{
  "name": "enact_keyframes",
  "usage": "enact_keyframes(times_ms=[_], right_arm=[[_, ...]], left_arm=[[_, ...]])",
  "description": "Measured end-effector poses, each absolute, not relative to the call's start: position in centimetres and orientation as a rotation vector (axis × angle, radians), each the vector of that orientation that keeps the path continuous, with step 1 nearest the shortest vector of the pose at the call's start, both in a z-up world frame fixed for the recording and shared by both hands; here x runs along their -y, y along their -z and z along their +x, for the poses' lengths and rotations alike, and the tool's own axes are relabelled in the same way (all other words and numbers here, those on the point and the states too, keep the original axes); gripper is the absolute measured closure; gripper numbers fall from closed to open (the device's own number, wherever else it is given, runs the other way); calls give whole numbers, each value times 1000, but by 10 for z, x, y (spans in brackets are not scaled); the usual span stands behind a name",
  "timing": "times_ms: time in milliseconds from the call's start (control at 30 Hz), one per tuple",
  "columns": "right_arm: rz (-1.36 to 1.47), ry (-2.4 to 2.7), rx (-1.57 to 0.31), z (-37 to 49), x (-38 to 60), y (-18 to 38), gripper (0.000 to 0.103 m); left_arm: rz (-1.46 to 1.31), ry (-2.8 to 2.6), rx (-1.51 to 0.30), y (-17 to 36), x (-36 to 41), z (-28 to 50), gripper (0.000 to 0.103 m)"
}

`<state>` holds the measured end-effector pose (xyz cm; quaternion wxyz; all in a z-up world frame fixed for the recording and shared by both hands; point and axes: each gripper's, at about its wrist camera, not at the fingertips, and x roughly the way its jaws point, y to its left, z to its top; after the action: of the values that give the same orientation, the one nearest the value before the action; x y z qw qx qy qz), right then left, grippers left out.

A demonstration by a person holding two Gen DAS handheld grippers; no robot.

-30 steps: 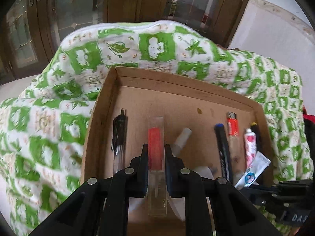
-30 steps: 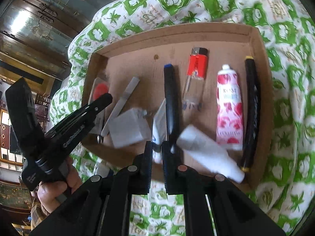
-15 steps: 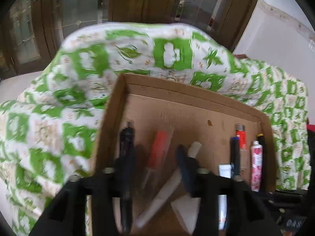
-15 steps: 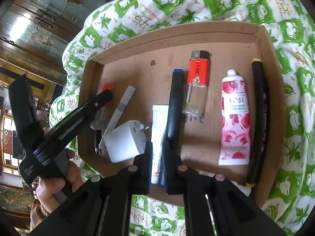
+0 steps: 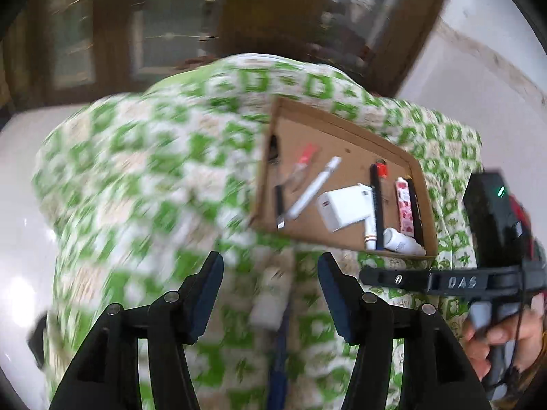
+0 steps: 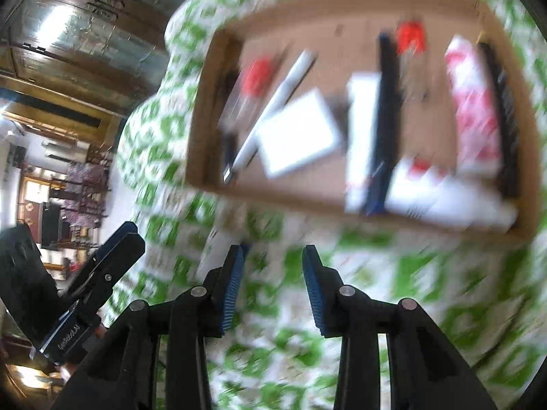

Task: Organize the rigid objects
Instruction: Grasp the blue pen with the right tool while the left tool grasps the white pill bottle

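A shallow cardboard tray [image 5: 345, 130] [image 6: 205, 109] lies on a green-and-white patterned cloth [image 5: 143, 177]. In it lie a black pen [image 5: 277, 184], a clear red-capped tube [image 5: 302, 165], a white marker [image 5: 312, 188], a white charger block [image 5: 345, 206] [image 6: 297, 133], a dark blue marker [image 5: 376, 201], a red lighter [image 5: 382, 170] and a pink hand-cream tube [image 5: 403, 205]. My left gripper [image 5: 270, 294] is open and empty, back from the tray, over a blurred white tube and blue pen [image 5: 273, 300] on the cloth. My right gripper [image 6: 273, 287] is open and empty below the tray.
Dark wooden cabinets with glass doors [image 5: 164, 17] stand behind the cloth-covered surface. A white wall [image 5: 478, 78] is at the right. The right gripper's body and the hand on it [image 5: 495, 273] show at the right in the left wrist view. Both views are motion-blurred.
My left gripper let go of the red-capped clear tube in the tray, opened and pulled back. My right gripper opened and drew back from the tray's front edge.
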<state>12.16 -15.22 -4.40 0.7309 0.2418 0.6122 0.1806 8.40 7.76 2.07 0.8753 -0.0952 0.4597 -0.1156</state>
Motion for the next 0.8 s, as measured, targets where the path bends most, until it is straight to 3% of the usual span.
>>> enact_keyframes(times_ms=[167, 367, 433, 467, 800], right_arm=[[636, -521, -1458, 95, 106, 74, 68], [646, -541, -1488, 76, 73, 96, 68], [676, -545, -1456, 78, 72, 99, 74], [691, -550, -1440, 80, 73, 100, 86], [637, -508, -1372, 69, 131, 59, 91]], left_arm=[[-404, 224, -967, -6, -107, 74, 42], [-354, 228, -966, -2, -94, 75, 42], [-342, 227, -983, 4, -90, 78, 42], [-333, 226, -990, 6, -88, 80, 42], [-147, 260, -1053, 24, -53, 94, 42]])
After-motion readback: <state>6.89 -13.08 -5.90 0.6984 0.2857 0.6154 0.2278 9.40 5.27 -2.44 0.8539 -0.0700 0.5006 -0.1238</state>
